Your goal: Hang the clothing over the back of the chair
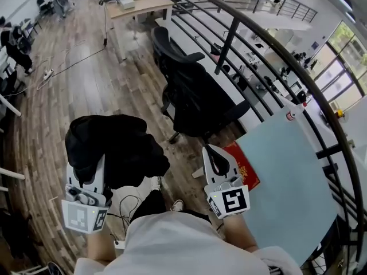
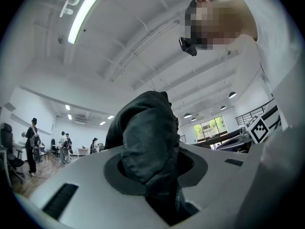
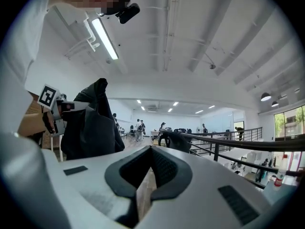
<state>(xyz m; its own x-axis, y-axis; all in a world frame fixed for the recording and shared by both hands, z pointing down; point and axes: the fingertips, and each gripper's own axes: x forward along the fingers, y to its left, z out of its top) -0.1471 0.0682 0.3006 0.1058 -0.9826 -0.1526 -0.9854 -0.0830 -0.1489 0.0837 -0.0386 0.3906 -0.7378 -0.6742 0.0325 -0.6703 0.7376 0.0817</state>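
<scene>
A bundled black garment hangs in front of me, and my left gripper is shut on it. In the left gripper view the dark cloth fills the space between the jaws and hides their tips. My right gripper is held to the right of the garment, apart from it, shut with nothing in it. From the right gripper view the garment hangs at the left. A black office chair stands ahead on the wooden floor, its back toward me, out of both grippers' reach.
A light blue table is at my right, with a red flat item at its near corner. A black metal railing curves behind the chair. A wooden desk stands farther back, and cables lie on the floor.
</scene>
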